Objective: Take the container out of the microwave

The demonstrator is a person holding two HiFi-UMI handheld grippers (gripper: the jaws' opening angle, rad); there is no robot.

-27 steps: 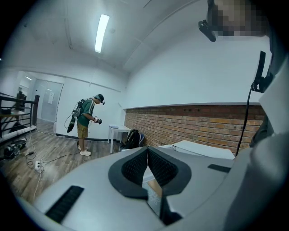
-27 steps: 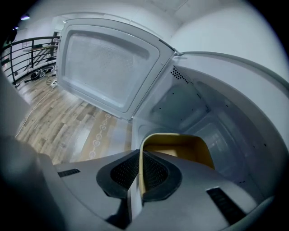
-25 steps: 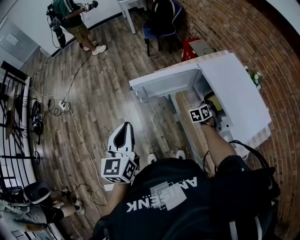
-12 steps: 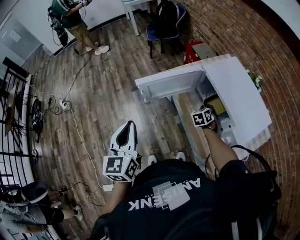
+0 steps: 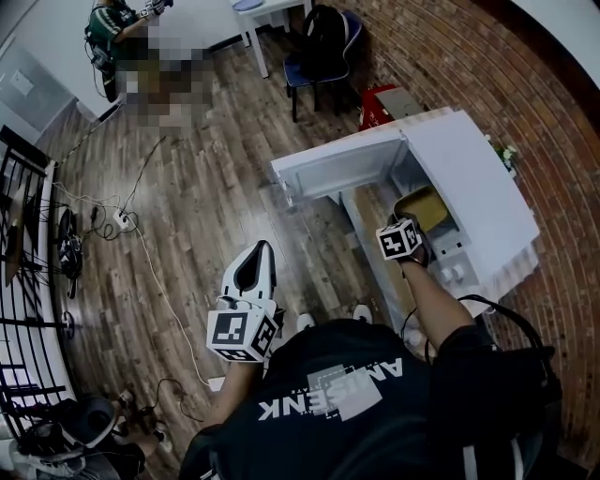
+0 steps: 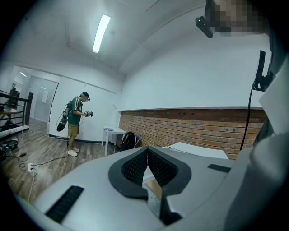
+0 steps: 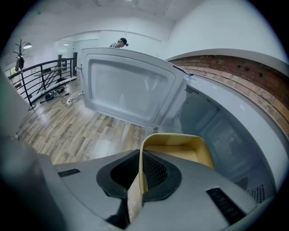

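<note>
The white microwave stands at the right with its door swung wide open toward the room. A yellow container sits at the mouth of the cavity; in the head view the container shows just past the marker cube. My right gripper is shut on the container's near wall, which runs up between the pads. My left gripper hangs over the wooden floor, left of the microwave, shut with nothing in it; its pads meet at the tip.
The open door juts out over the floor between my two grippers. A chair with a dark backpack and a white table stand at the back. A person stands far off. Cables and a power strip lie near a black railing.
My right gripper has drawn back toward me with the container, which now shows more at the microwave's mouth. The left gripper has hardly moved.
</note>
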